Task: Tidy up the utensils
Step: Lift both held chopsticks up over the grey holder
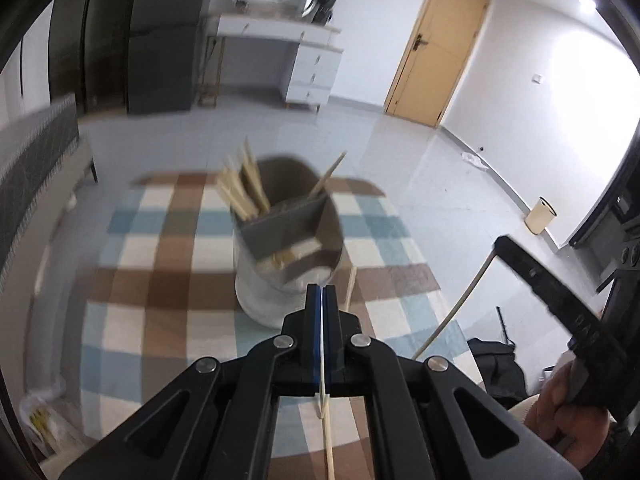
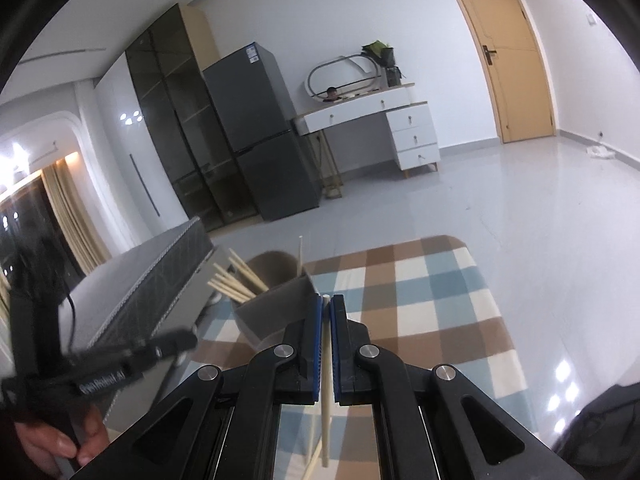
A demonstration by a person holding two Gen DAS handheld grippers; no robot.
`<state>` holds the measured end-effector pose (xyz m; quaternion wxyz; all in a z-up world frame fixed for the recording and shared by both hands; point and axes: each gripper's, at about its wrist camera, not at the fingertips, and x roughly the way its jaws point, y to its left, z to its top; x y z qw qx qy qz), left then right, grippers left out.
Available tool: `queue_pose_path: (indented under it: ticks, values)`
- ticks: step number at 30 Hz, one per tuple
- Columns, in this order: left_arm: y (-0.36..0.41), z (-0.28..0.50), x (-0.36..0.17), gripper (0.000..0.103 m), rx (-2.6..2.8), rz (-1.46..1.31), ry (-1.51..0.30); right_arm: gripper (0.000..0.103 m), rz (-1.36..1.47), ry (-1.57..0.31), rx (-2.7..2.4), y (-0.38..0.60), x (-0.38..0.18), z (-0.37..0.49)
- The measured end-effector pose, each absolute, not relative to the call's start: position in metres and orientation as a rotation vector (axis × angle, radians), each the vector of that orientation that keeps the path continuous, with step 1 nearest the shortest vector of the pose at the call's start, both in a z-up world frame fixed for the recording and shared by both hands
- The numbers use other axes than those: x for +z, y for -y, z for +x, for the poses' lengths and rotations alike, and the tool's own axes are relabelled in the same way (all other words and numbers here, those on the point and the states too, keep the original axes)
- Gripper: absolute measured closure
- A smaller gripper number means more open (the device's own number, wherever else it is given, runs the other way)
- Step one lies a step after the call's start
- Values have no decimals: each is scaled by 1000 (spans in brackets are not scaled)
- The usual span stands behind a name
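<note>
A round grey utensil holder [image 1: 280, 280] with inner dividers stands on the checked tablecloth [image 1: 160, 280]. Several wooden chopsticks [image 1: 240, 192] stand in its left compartment, one more [image 1: 330, 174] in the right. My left gripper [image 1: 321, 292] is shut on a thin chopstick [image 1: 326, 432], just in front of the holder's near rim. My right gripper [image 2: 326, 300] is shut on a pale chopstick [image 2: 326, 400], beside the holder [image 2: 276, 304], whose chopsticks [image 2: 236, 280] show at its left. Another chopstick [image 1: 351, 288] lies on the cloth by the holder.
The right gripper's body [image 1: 560, 300] and a hand [image 1: 560, 412] show at right in the left wrist view, with a pale rod [image 1: 460, 304]. A grey bed [image 2: 140, 300] adjoins the table. A fridge [image 2: 260, 132], a white desk [image 2: 380, 120] and a door [image 2: 512, 52] stand beyond.
</note>
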<state>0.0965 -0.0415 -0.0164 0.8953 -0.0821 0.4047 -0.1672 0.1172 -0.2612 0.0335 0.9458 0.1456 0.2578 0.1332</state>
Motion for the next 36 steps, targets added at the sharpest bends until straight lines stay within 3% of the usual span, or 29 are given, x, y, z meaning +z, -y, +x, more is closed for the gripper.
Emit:
queue_pose_path:
  ticks: [4, 8, 11, 21, 30, 33, 36]
  values:
    - [51, 105, -43, 101, -352, -150, -946, 100, 308, -549, 243, 271, 20, 123]
    - [76, 107, -68, 54, -368, -78, -997, 100, 391, -573, 182, 298, 10, 128]
    - [96, 115, -85, 43, -379, -39, -1046, 100, 435, -588, 138, 318, 4, 131]
    - [108, 107, -162, 43, -272, 92, -1257, 100, 510, -621, 125, 343, -5, 137]
    - [111, 108, -163, 45, -221, 157, -1289, 100, 476, -600, 159, 331, 2, 135]
    - [119, 117, -159, 54, -218, 174, -1294, 100, 489, -602, 164, 331, 1, 135]
    - [131, 126, -154, 83, -238, 180, -1304, 100, 481, -598, 170, 329, 2, 137]
